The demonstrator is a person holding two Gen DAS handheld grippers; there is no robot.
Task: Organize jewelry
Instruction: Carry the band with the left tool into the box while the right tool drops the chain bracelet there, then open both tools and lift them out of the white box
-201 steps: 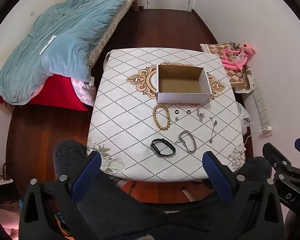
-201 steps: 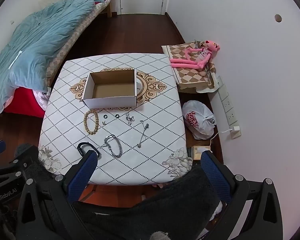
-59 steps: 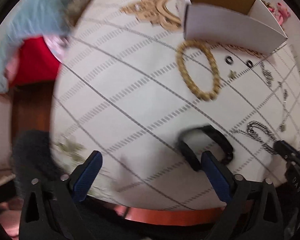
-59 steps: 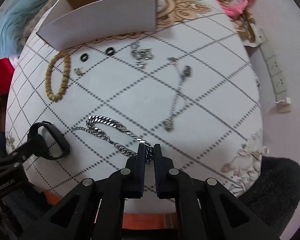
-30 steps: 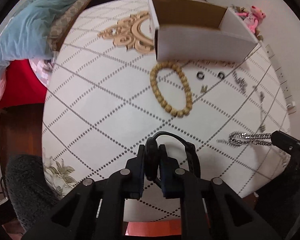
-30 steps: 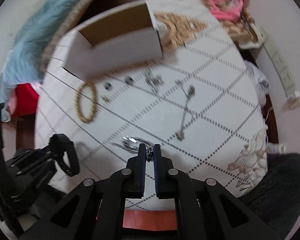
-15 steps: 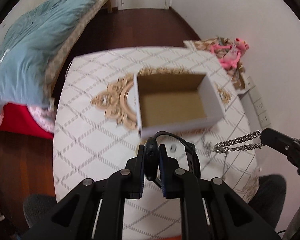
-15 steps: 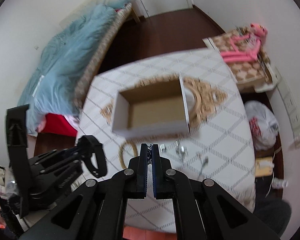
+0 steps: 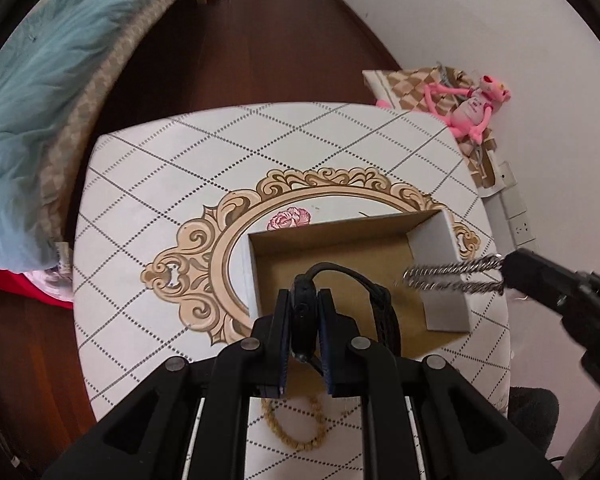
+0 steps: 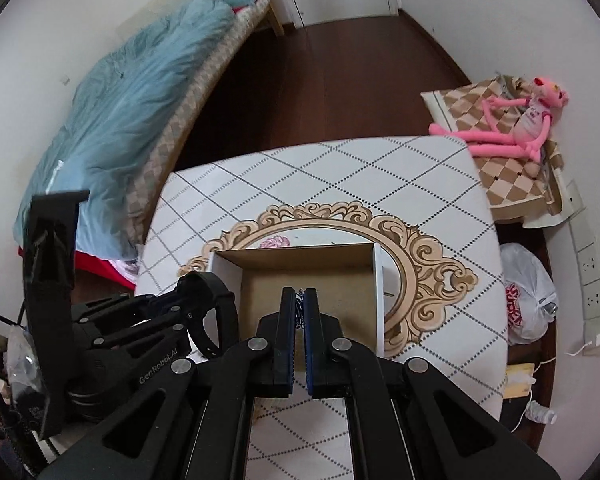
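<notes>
**Both grippers hold jewelry over the open box**

A blue quilt point(image 10: 132, 120) covers the bed along the left wall, its far end cut off by the fisheye rim. The table point(image 9: 148, 184), under a white cloth with a diamond grid and a gold scroll medallion, fills the middle of both views; its near edge is hidden behind the gripper bodies. A pink plush toy point(image 10: 516, 128) lies on a checkered cushion point(image 10: 508, 176) by the right wall, and a white plastic bag point(image 10: 528, 292) sits on the floor below it.

The cardboard box point(image 9: 440, 240) stands open on the medallion, its brown floor partly masked by both tools, so whether anything lies inside cannot be told.

The left gripper point(image 9: 305, 320) is clenched on a black wristband point(image 9: 382, 300), pinching one side of the loop while the rest arcs out to the right above the box's near wall. The right gripper point(image 10: 299, 312) is closed on a silver chain point(image 9: 452, 276); in its own view only a sliver of links shows between the tips, while the left view shows the doubled chain hanging out over the box's right wall.

A beaded bracelet point(image 9: 296, 436) lies on the cloth in front of the box, largely hidden beneath the left gripper.
</notes>
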